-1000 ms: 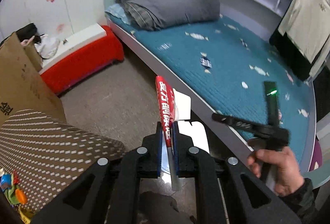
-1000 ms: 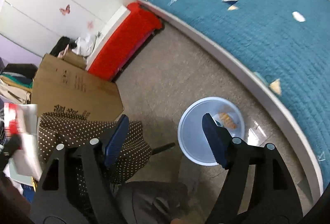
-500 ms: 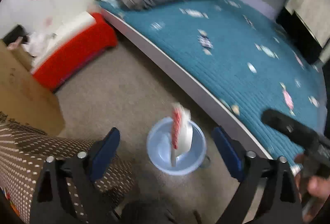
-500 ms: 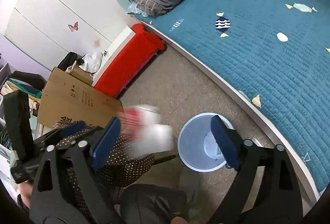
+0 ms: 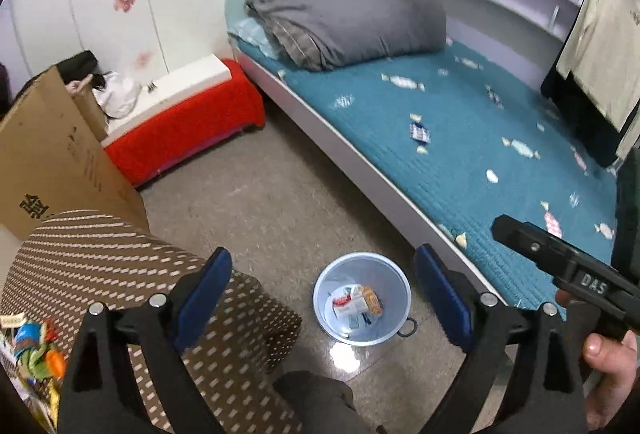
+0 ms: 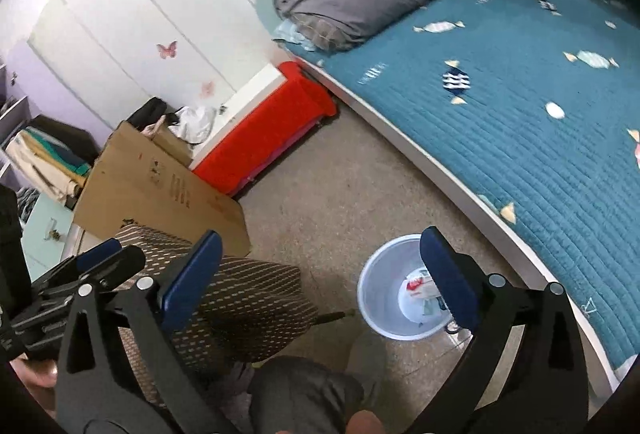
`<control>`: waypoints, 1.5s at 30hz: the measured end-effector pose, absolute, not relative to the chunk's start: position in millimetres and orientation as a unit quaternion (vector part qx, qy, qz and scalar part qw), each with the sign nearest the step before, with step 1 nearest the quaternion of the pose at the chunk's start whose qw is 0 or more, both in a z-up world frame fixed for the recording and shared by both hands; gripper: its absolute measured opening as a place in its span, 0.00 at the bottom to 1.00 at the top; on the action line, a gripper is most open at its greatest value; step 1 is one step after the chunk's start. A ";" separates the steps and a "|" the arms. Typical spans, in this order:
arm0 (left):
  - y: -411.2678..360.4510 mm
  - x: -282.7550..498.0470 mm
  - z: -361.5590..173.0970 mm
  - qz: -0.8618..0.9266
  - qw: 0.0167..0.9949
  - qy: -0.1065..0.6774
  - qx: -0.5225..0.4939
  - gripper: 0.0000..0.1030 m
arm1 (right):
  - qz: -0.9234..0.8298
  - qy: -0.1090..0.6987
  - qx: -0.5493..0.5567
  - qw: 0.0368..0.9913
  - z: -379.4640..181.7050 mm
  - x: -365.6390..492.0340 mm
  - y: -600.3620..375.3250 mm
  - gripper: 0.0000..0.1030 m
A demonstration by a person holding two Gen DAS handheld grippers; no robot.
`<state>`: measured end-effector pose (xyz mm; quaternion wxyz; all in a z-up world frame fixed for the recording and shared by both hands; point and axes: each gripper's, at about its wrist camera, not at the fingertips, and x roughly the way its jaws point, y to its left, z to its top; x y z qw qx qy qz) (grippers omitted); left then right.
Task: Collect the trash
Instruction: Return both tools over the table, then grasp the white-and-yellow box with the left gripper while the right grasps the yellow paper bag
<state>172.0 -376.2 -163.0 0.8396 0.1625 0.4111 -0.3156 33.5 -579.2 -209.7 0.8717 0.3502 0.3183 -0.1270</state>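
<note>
A pale blue bin (image 5: 320, 290) stands on the floor beside the bed. In it lie a red-and-white wrapper (image 5: 346, 303) and an orange packet (image 5: 371, 301). My left gripper (image 5: 322, 266) hangs above the bin, open, with nothing between its blue pads. In the right wrist view my right gripper (image 6: 320, 246) is above and left of the bin (image 6: 372, 274); its jaws are opening and hold nothing. Its right finger hides part of the wrapper (image 6: 416, 284). Each gripper also shows at the edge of the other's view.
A bed with a teal candy-print cover (image 5: 460, 154) and a grey duvet (image 5: 352, 22) runs along the right. A red bench (image 5: 180, 126), a cardboard box (image 5: 52, 162) and a brown dotted cushion (image 5: 120, 266) stand to the left. A dark trouser knee (image 6: 304, 386) is below.
My left gripper opened and let go of the red-and-white wrapper, which dropped into the bin. My right gripper opened wider and rose.
</note>
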 end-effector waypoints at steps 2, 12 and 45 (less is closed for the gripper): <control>-363.6 165.2 -151.5 -0.314 0.846 0.401 0.154 0.89 | -0.121 0.315 0.341 0.878 -198.1 35.0 -569.6 0.94; -294.1 131.9 -101.4 -0.307 0.875 0.357 0.112 0.90 | -0.070 0.302 0.275 0.910 -132.3 46.4 -500.1 0.94; -36.1 125.8 -112.0 -0.057 0.937 0.342 -0.038 0.91 | 0.086 0.336 0.122 0.930 -92.1 103.7 -303.9 0.94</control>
